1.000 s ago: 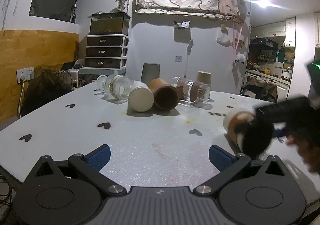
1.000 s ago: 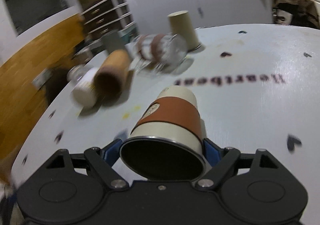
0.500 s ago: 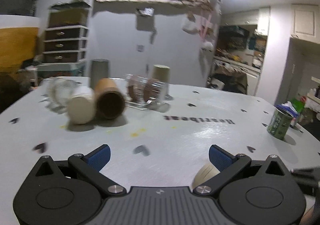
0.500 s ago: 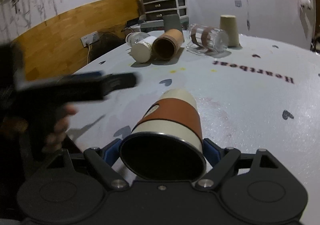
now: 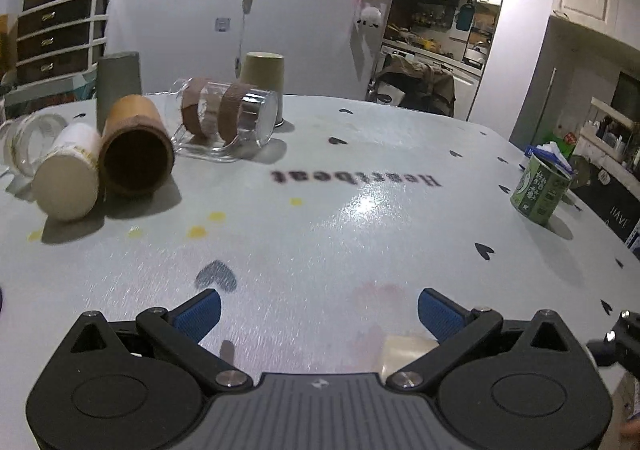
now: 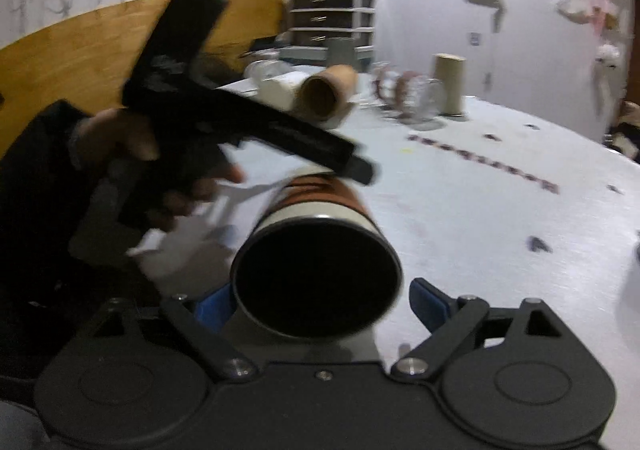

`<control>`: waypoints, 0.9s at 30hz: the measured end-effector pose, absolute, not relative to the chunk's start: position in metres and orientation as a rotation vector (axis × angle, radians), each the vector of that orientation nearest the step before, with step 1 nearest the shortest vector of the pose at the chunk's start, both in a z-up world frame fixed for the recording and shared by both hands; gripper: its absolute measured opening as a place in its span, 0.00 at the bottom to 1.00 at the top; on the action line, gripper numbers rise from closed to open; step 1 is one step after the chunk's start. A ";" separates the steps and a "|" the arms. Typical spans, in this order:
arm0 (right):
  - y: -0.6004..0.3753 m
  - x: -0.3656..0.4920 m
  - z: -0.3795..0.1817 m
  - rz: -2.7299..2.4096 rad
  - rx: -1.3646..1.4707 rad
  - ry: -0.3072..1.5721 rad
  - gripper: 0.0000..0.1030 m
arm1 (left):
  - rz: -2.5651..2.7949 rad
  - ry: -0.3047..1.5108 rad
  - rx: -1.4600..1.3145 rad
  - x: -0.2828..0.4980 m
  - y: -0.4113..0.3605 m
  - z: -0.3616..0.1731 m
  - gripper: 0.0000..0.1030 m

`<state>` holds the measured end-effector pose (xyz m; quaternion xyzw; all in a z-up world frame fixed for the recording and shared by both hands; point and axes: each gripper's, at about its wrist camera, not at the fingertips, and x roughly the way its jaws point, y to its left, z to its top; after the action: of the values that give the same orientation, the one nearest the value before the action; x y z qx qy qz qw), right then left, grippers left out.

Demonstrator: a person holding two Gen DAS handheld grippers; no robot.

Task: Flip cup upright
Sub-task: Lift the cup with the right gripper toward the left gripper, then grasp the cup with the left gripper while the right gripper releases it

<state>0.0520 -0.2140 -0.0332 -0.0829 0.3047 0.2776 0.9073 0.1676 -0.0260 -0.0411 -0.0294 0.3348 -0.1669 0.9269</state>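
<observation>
A cream cup with a brown sleeve [image 6: 320,246] lies on its side, its dark mouth toward the right wrist camera. It sits between the blue pads of my right gripper [image 6: 320,304]; the right pad [image 6: 430,304] stands slightly clear of it. My left gripper [image 5: 318,310] is open and empty over the white table [image 5: 360,234]; it shows in the right wrist view [image 6: 248,134], blurred, above the cup's far end. A cream bit of the cup [image 5: 404,346] shows under the left gripper's right finger.
At the back left lie a white cup [image 5: 66,182], a brown cup [image 5: 136,150] and a taped glass mug [image 5: 228,118]. A grey cup [image 5: 118,84] and a tan cup [image 5: 264,76] stand upside down. A green can [image 5: 540,186] stands at the right.
My left gripper has swung to the right and come over the cup's far end. The right gripper's view has turned with the cup, and its pads now look slightly wider around it.
</observation>
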 end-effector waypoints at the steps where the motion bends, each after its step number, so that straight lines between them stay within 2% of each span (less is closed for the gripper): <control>1: -0.219 0.051 -0.033 0.547 -0.165 0.623 0.91 | -0.352 0.695 -0.073 0.165 -0.023 -0.041 1.00; 17: -0.271 0.080 -0.046 0.302 0.058 0.579 0.90 | -0.324 0.758 -0.080 0.122 -0.006 -0.029 1.00; 20: -0.275 0.083 -0.049 0.303 0.106 0.585 0.90 | -0.323 0.761 -0.132 0.122 -0.006 -0.018 0.98; 27: -0.282 0.079 -0.050 0.314 0.179 0.569 0.90 | -0.447 0.865 -0.192 0.140 -0.045 -0.002 0.87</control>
<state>0.0789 -0.2816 -0.0499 0.0878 0.2793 0.1539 0.9437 0.1405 -0.0450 -0.0017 -0.0921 0.4151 -0.2143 0.8794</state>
